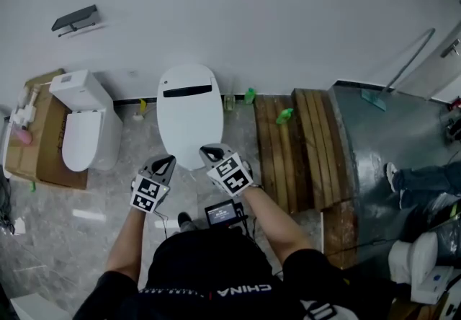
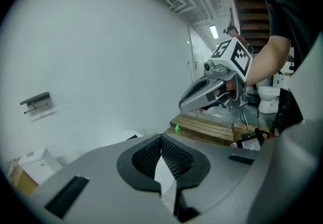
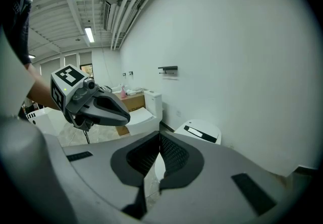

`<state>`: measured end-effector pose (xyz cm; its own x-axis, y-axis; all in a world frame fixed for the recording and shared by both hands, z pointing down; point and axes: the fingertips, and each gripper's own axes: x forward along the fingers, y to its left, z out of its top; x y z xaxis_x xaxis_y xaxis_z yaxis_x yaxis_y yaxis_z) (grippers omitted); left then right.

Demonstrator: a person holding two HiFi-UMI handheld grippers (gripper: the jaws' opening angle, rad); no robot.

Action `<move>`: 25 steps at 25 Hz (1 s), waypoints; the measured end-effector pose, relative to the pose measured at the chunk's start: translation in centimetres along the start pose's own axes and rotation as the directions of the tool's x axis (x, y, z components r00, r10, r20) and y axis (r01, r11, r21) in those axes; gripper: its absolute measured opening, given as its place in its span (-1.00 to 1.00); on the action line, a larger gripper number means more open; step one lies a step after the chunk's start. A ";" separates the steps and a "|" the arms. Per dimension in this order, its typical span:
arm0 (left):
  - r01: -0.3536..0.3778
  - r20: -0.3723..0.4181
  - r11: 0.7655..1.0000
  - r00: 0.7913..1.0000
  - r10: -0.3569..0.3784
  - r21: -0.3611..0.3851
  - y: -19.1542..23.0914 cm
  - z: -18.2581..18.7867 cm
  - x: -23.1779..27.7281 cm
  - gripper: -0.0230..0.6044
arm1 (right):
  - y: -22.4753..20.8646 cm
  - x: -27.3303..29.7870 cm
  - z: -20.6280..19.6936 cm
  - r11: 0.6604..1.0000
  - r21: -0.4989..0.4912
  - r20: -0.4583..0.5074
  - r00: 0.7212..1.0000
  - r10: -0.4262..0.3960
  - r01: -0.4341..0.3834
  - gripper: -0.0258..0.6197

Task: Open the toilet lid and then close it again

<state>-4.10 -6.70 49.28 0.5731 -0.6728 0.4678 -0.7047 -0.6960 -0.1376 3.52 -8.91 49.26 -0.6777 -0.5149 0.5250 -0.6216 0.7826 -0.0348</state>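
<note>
The white toilet [image 1: 189, 115] stands against the wall with its lid down; a black strip [image 1: 189, 91] crosses the lid's back. Both grippers hang in front of it, side by side, with nothing in them. My left gripper [image 1: 167, 161] is shut by the lid's front left edge. My right gripper [image 1: 206, 150] is shut over the lid's front end; I cannot tell whether it touches. The left gripper view has the shut jaws [image 2: 161, 140] low, the lid [image 2: 121, 136] beyond and the right gripper [image 2: 207, 92] alongside. Past the shut jaws [image 3: 160, 140] of the right gripper view sits the toilet [image 3: 199, 132].
A second toilet [image 1: 83, 127] and a cardboard box [image 1: 36, 138] stand at the left. A wooden pallet [image 1: 292, 145] with green bottles [image 1: 284, 115] lies right of the toilet, then a metal platform [image 1: 382, 145]. A paper holder [image 1: 75, 19] hangs on the wall. Someone's leg [image 1: 425, 178] shows far right.
</note>
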 end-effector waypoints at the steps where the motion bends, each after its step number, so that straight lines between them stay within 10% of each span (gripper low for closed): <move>1: 0.005 0.003 1.000 1.000 -0.005 0.003 0.3 0.0 0.0 -0.90 | 0.1 0.2 0.3 1.000 0.002 0.000 1.000 -0.006 0.006 -0.88; 18: 0.043 -0.022 0.998 0.999 -0.042 0.048 2.6 -1.0 1.3 -0.90 | -1.2 2.8 0.4 0.999 -0.039 -0.037 0.999 -0.027 0.026 -0.88; 25: 0.100 -0.119 0.993 0.989 -0.093 0.057 1.7 -6.8 4.2 -0.89 | -1.1 6.6 -6.2 0.991 -0.127 -0.181 0.983 0.015 -0.038 -0.87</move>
<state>-5.80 -8.99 56.95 0.5822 -0.5709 0.5790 -0.6188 -0.7730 -0.1399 2.16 -11.01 58.05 -0.6048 -0.4314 0.6693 -0.5402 0.8398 0.0531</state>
